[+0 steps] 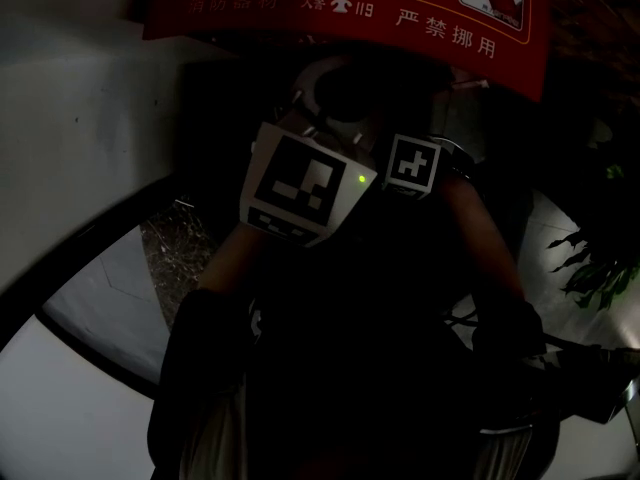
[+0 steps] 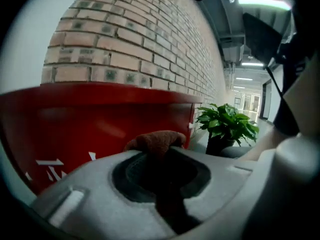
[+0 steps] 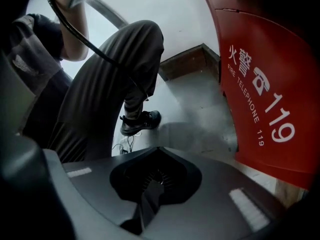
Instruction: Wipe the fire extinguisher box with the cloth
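the red metal fire extinguisher box with white lettering (image 1: 330,8) is seen at 12 o'clock in the head view, dimly lit, just beyond both marker cubes. in the left gripper view its glossy red front fills 9 o'clock, set against a tan brick wall (image 2: 150,34). in the right gripper view its side, printed "fire telephone 119", is at 3 o'clock. the left tool (image 2: 159,151) is clamped on a brown fuzzy cloth (image 2: 156,140), which is bunched past the tips, before the box's upper right corner; contact cannot be told. the right tool (image 3: 152,184) is closed together with nothing held, above the grey floor (image 3: 200,109).
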`<state>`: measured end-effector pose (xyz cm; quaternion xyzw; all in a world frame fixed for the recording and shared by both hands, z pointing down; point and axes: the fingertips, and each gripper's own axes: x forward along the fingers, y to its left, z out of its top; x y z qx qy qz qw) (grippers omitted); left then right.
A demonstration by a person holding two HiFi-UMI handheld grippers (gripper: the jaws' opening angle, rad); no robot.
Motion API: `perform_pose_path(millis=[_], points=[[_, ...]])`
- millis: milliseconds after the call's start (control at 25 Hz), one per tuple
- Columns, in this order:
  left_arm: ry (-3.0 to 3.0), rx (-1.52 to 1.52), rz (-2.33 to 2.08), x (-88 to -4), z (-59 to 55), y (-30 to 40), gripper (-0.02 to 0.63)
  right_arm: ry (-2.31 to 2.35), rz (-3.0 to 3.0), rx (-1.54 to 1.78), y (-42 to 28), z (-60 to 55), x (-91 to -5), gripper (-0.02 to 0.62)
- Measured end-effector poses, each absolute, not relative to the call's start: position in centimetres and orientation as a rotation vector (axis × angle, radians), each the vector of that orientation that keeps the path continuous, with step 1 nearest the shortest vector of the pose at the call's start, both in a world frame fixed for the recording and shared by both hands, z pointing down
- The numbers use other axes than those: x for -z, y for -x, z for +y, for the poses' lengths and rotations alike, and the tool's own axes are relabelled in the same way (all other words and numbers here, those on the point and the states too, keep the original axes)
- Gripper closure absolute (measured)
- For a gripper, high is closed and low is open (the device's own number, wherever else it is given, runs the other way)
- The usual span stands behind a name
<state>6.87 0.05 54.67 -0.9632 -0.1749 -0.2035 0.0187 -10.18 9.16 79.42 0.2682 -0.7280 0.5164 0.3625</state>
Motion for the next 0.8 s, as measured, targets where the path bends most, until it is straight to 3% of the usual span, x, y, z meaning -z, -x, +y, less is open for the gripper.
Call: perform_pose_path(millis=[560, 800], points=[[3.024, 0.462, -0.558, -50.1, 0.5, -6.2, 0.555, -0.693, -1.889, -1.277, 10.4, 8.5, -78.6, 0.595], [3.066, 0.784, -0.803, -56.7, 1.7, -5.3, 0.555, -0.653, -1.898, -1.32, 11.2, 9.0, -78.7, 0.595]])
